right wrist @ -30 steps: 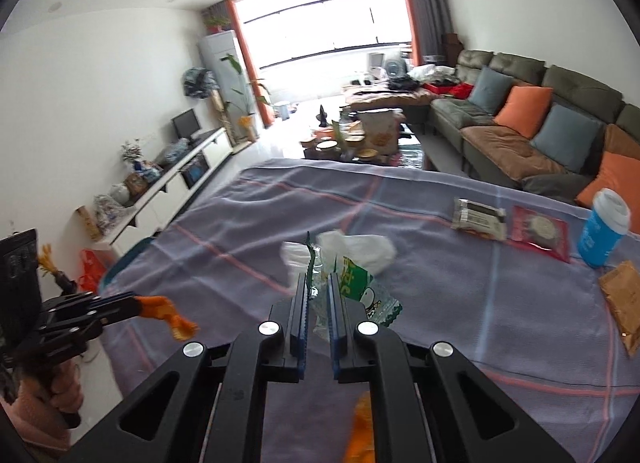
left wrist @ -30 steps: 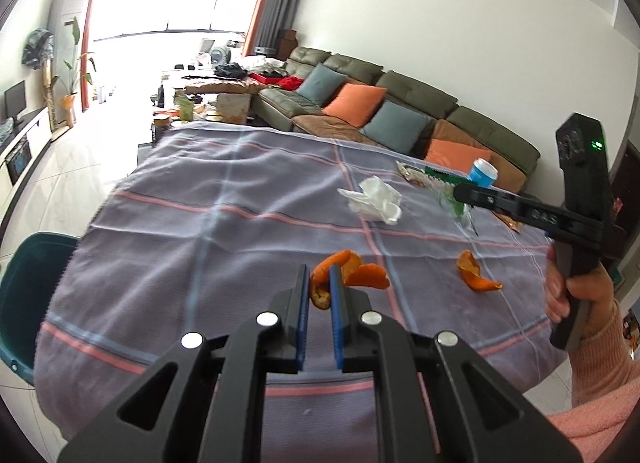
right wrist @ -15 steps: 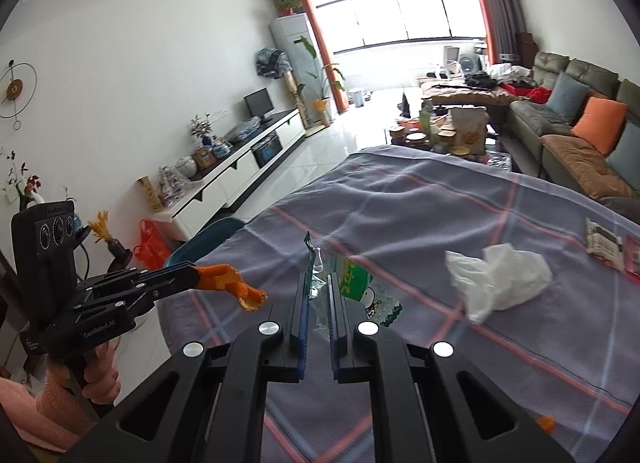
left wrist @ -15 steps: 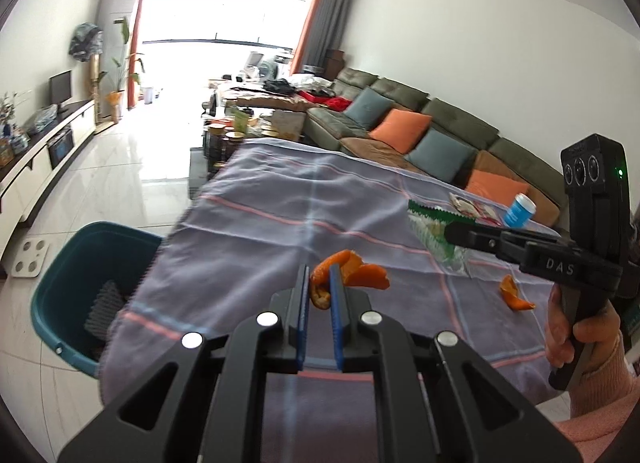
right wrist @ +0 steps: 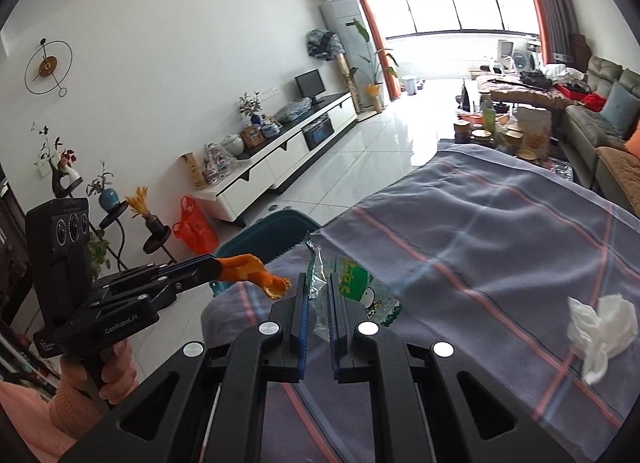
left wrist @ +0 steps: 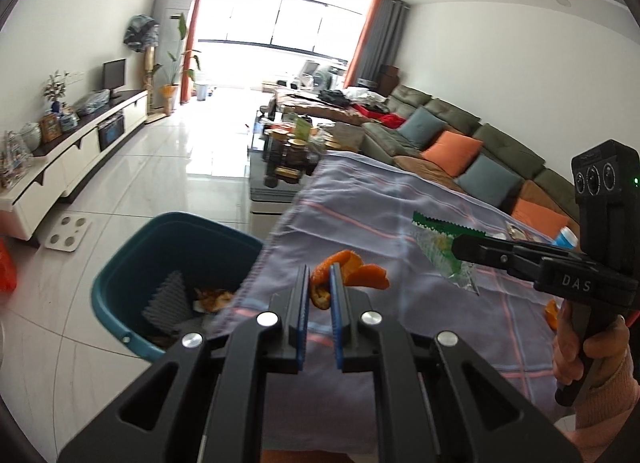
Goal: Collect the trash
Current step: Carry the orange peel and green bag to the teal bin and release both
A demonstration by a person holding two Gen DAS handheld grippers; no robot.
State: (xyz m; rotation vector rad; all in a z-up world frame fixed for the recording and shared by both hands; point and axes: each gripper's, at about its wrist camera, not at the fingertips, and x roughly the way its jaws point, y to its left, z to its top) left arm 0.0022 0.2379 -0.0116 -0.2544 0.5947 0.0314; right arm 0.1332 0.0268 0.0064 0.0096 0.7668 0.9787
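left gripper [left wrist: 319, 283] pinches a curl of orange peel [left wrist: 348, 273] between nearly closed blue pads, above the table edge. right gripper [right wrist: 317, 295] is clamped on a green-and-clear snack wrapper [right wrist: 356, 289]. teal bin [left wrist: 120, 279], at 9 o'clock of the left tool, stands on the floor just beside the plaid tablecloth [right wrist: 500, 231]. crumpled white tissue [right wrist: 600, 327] lies on the cloth at 3 o'clock of the right tool.
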